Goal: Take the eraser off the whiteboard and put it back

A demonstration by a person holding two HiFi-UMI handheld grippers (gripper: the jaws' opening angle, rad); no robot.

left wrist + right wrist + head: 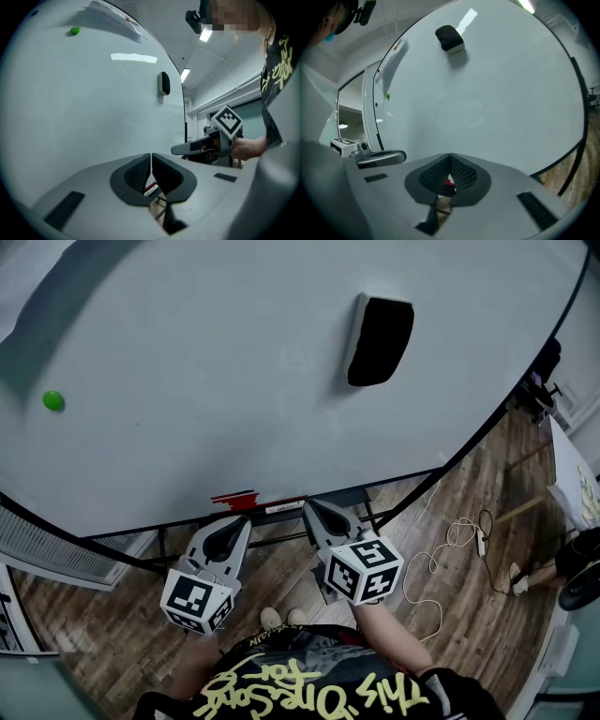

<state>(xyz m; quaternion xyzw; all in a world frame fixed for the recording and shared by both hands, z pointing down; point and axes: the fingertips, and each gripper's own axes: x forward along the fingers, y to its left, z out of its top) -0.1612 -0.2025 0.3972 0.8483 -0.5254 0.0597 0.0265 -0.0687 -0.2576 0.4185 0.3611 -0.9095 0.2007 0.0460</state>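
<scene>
Nearest to the person, the left gripper (236, 526) and the right gripper (317, 514) are held side by side, just apart, both pointing at the lower edge of the whiteboard (187, 362). Each gripper view shows its jaws pressed together with nothing between the pads, so both would have to part before any grasp. Just beyond the tips a small red piece (234, 497) sits at the board's bottom rail. What it is I cannot tell.

Farther off and to the right, the eraser (380, 340) clings to the bare board, well apart from both grippers and closer to the right one. It is a dark oblong block with a pale strip along one long side. It looks light and somewhat soft, probably held on by a magnet, so I'd expect it to come away with a modest pull or by tipping one edge off. The likely best hold is across its narrow width, with the pads on the two long sides. A small green magnet (53, 400) sits far to the left.
</scene>
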